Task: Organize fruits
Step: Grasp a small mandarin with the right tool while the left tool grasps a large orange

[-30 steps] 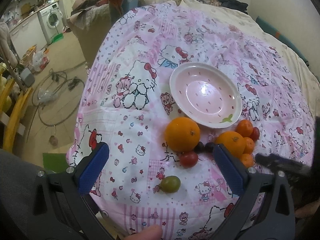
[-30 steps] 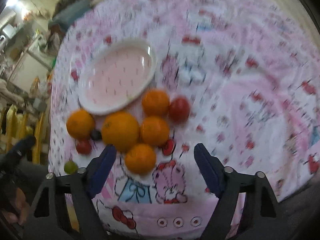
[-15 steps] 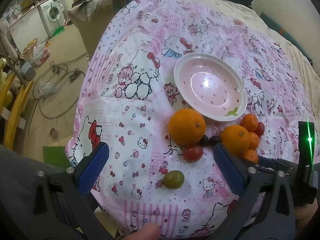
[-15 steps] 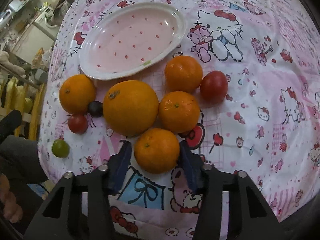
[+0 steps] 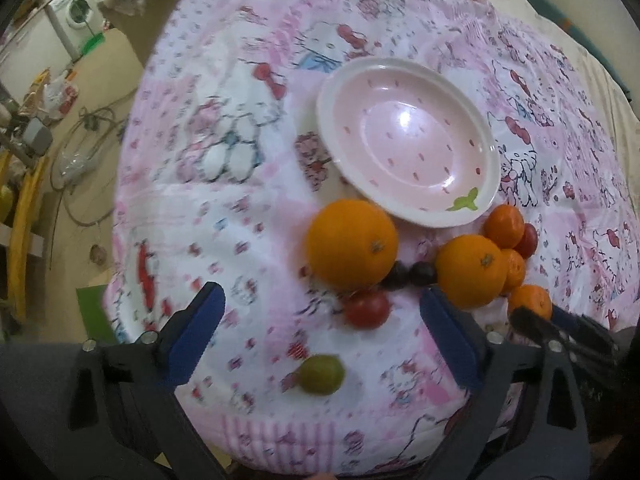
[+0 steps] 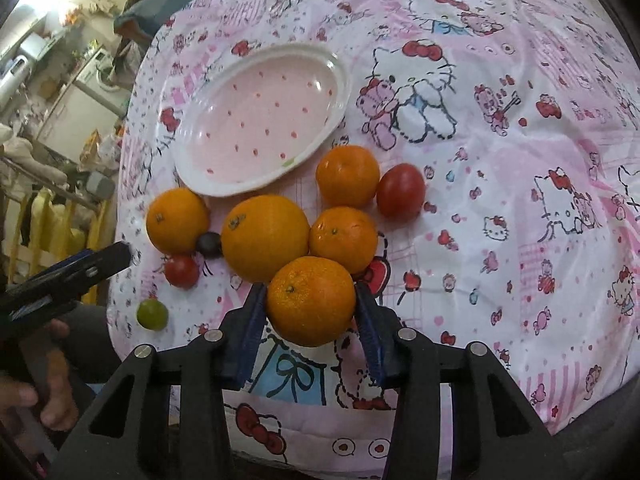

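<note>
My right gripper point(image 6: 310, 306) is shut on a mandarin point(image 6: 311, 300), the nearest of the fruit cluster; it also shows in the left wrist view point(image 5: 530, 301). Behind it lie a large orange point(image 6: 264, 238), two more mandarins point(image 6: 343, 240) point(image 6: 347, 176), a red tomato point(image 6: 401, 196), a second large orange point(image 6: 177, 220), a dark grape point(image 6: 209, 245), a small tomato point(image 6: 182, 271) and a green fruit point(image 6: 152, 314). An empty pink plate point(image 6: 208, 184) sits beyond them. My left gripper point(image 5: 320, 320) is open and empty, above the small tomato point(image 5: 368, 308) and green fruit point(image 5: 321, 374).
The fruit lies on a pink Hello Kitty cloth point(image 6: 500, 160) over a round table. The table edge drops off to the left onto a floor with cables point(image 5: 80, 152) and a washing machine point(image 5: 76, 16). The left gripper shows in the right wrist view point(image 6: 72, 276).
My right gripper has moved in on the nearest mandarin and its jaws have closed on it. My left gripper has edged closer to the fruit, still open.
</note>
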A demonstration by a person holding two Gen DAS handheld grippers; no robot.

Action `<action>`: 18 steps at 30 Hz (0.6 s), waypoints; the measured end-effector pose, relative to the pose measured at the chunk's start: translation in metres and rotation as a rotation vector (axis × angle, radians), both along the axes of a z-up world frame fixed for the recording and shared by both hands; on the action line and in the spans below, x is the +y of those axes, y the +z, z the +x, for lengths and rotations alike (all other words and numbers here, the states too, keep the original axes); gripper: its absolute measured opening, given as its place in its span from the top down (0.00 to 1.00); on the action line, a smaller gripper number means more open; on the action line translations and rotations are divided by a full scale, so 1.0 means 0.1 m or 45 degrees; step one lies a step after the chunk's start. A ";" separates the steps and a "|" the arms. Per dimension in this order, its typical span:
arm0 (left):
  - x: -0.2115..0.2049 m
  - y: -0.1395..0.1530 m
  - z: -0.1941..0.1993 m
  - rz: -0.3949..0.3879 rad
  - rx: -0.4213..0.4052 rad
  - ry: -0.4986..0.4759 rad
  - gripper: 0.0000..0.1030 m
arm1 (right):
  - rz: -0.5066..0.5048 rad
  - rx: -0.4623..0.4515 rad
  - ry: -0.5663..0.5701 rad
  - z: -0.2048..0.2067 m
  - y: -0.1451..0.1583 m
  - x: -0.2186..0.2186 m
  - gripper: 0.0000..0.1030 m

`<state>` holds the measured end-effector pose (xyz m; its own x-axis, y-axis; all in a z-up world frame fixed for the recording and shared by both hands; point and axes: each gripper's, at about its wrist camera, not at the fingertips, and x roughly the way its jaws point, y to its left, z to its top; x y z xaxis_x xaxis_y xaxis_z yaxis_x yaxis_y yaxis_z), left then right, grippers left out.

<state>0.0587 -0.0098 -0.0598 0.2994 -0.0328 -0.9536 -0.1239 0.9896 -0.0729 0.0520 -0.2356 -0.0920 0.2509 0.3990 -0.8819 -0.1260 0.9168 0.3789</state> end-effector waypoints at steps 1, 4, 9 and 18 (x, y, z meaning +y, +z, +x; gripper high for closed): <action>-0.03 -0.02 0.05 -0.006 0.012 -0.010 0.07 | 0.005 -0.001 -0.006 -0.01 0.01 -0.02 0.56; -0.11 -0.08 0.19 -0.005 0.041 -0.034 0.10 | 0.015 0.001 -0.024 -0.01 0.02 -0.07 0.56; -0.22 -0.24 0.37 0.041 0.097 -0.066 0.12 | 0.027 -0.002 -0.032 0.01 0.03 -0.06 0.56; -0.14 -0.48 0.51 0.006 0.153 -0.024 0.42 | 0.027 -0.007 -0.022 0.03 0.02 -0.04 0.56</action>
